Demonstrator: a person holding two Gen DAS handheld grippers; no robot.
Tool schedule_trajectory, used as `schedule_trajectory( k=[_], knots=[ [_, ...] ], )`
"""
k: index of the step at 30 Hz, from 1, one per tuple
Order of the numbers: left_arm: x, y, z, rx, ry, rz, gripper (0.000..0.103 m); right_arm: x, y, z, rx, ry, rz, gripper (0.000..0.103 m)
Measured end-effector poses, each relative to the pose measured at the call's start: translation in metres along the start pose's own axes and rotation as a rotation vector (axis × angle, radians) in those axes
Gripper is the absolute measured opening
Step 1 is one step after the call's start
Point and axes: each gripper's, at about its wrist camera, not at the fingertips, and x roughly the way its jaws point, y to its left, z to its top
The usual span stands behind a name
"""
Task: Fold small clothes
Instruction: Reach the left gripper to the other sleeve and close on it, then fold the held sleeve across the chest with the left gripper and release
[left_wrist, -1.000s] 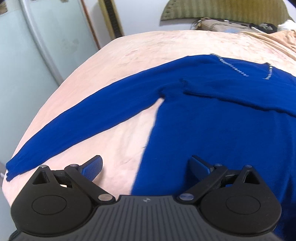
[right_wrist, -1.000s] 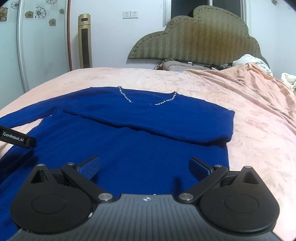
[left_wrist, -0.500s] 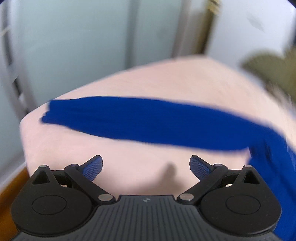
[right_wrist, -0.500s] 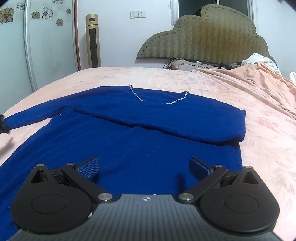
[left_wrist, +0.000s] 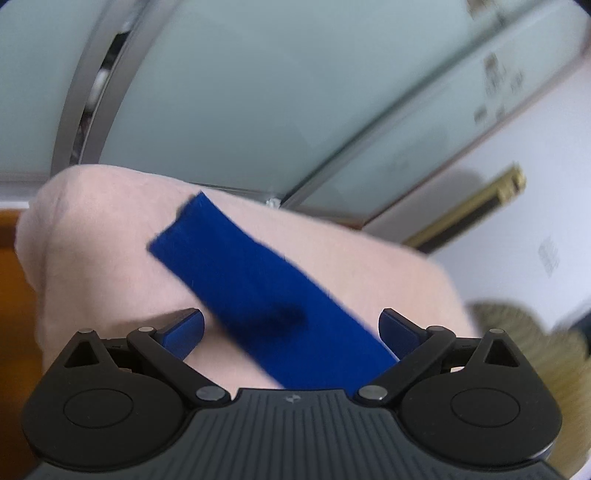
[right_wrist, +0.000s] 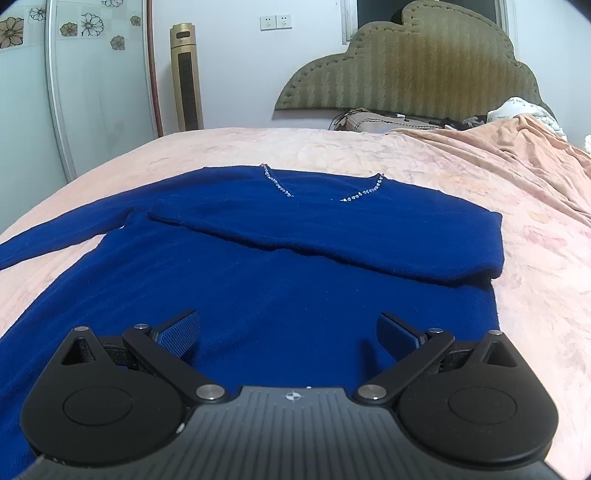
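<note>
A royal-blue sweater (right_wrist: 280, 280) with a beaded V neckline lies flat on the pink bed. Its right sleeve (right_wrist: 369, 236) is folded across the chest. Its left sleeve (left_wrist: 251, 284) stretches out flat toward the bed's left corner. My left gripper (left_wrist: 291, 328) is open and hovers over this sleeve, the cloth lying below the spread fingers, the cuff ahead of it. My right gripper (right_wrist: 288, 332) is open and empty over the sweater's lower body.
The bed's corner and edge (left_wrist: 33, 229) drop to a wooden floor at the left. Glass wardrobe doors (left_wrist: 258, 92) stand beyond it. A gold tower fan (right_wrist: 186, 77), a padded headboard (right_wrist: 413, 70) and a bundled blanket (right_wrist: 517, 147) lie at the far end.
My left gripper has swung left from the sweater's body out along the left sleeve and now sits over it near the cuff. My right gripper has shifted slightly; both stay open.
</note>
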Motion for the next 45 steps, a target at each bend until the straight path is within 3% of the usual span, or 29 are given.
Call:
schedule_trajectory(
  k=[2,4,5,6,9,12,15,19,23,27,31,34,38,39,40,41,42,43,45],
  knots=[
    [0.004,0.004,0.008,-0.040,-0.012,-0.011,0.097,0.001,0.001,0.000,0.002,0.006,0.001,0.103],
    [0.006,0.005,0.012,-0.046,-0.033,0.028,0.071,0.004,0.001,0.000,0.005,0.012,0.003,0.103],
    [0.009,0.004,0.013,-0.034,-0.026,0.064,0.034,0.006,0.002,0.000,0.007,0.015,0.003,0.103],
    [0.013,0.005,0.014,-0.033,-0.002,0.084,0.012,0.007,0.002,0.000,0.010,0.019,0.004,0.103],
    [0.018,0.016,0.015,-0.092,0.015,0.067,0.006,0.009,0.001,-0.001,0.019,0.025,0.010,0.103],
    [0.009,-0.006,0.012,0.009,-0.036,0.096,0.006,0.010,0.000,-0.001,0.024,0.026,0.008,0.103],
    [-0.001,-0.053,0.008,0.170,-0.093,0.085,0.006,0.010,-0.004,0.000,0.032,0.024,0.002,0.103],
    [-0.010,-0.141,-0.011,0.424,-0.096,-0.049,0.006,0.009,-0.010,-0.001,0.043,0.020,-0.006,0.103],
    [-0.023,-0.232,-0.075,0.738,-0.077,-0.236,0.006,0.007,-0.018,-0.002,0.067,0.016,-0.020,0.103],
    [-0.033,-0.298,-0.167,0.971,0.067,-0.441,0.006,0.003,-0.029,-0.005,0.088,0.016,-0.048,0.103],
    [-0.036,-0.332,-0.262,1.127,0.212,-0.584,0.006,-0.002,-0.043,-0.006,0.113,0.010,-0.091,0.103],
    [-0.025,-0.342,-0.337,1.259,0.407,-0.613,0.007,-0.005,-0.055,-0.008,0.132,0.008,-0.130,0.103],
    [-0.002,-0.336,-0.412,1.452,0.617,-0.568,0.011,-0.011,-0.072,-0.011,0.149,0.012,-0.184,0.103],
    [-0.003,-0.334,-0.420,1.485,0.627,-0.561,0.019,-0.012,-0.077,-0.012,0.153,0.013,-0.195,0.103],
    [-0.012,-0.329,-0.423,1.513,0.583,-0.582,0.024,-0.013,-0.081,-0.013,0.157,0.015,-0.207,0.103],
    [-0.019,-0.327,-0.424,1.537,0.567,-0.610,0.043,-0.014,-0.084,-0.013,0.159,0.017,-0.218,0.103],
    [-0.026,-0.325,-0.425,1.546,0.579,-0.638,0.076,-0.014,-0.088,-0.013,0.160,0.018,-0.230,0.103],
    [-0.029,-0.323,-0.419,1.537,0.589,-0.670,0.088,-0.014,-0.092,-0.013,0.158,0.019,-0.242,0.103],
    [-0.032,-0.326,-0.398,1.522,0.542,-0.721,0.092,-0.014,-0.099,-0.010,0.156,0.015,-0.263,0.103]
  ],
)
